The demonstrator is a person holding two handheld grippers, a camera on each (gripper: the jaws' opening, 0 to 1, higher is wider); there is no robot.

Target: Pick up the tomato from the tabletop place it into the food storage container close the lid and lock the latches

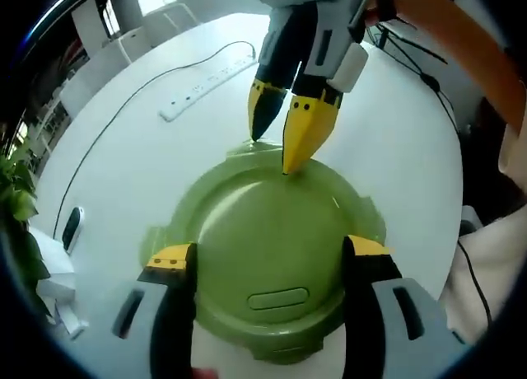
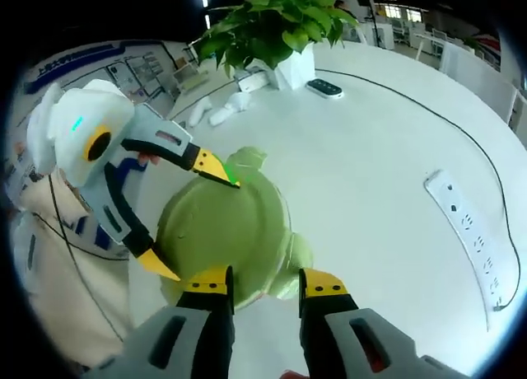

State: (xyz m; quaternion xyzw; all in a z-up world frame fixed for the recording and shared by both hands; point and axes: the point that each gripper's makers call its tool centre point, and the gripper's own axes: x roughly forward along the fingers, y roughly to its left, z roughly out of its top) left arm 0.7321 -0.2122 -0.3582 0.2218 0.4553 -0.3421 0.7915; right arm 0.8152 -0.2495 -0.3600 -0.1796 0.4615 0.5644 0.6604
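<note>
On the far left of the left gripper view a leafy plant point(image 1: 18, 199) leans in over the white tabletop point(image 1: 148, 148), and beside it a dark remote point(image 1: 72, 227) lies flat. Further in, a white power strip point(image 1: 207, 87) trails its black cord across the surface. At the middle sits the green food storage container point(image 1: 272, 259) with its lid point(image 1: 263, 231) on top; the tomato cannot be seen anywhere, so whether it lies under the lid I cannot tell. The left gripper point(image 1: 272, 268) has its jaws spread wide, one to each side of the lid's near edge. Across from it the right gripper point(image 1: 276, 144) comes down from above, its yellow tips close to each other, one touching the lid's far rim.

In the right gripper view the left gripper point(image 2: 193, 222) enters from the left, a person's pale sleeve point(image 2: 49, 247) behind it, its jaws apart and straddling the green lid point(image 2: 222, 226). The right gripper point(image 2: 263, 284) stands low in the middle, jaws a little apart, at a green latch tab point(image 2: 292, 259) on the container's edge; whether they pinch it I cannot tell. To the right the power strip point(image 2: 471, 231) lies well apart.
</note>
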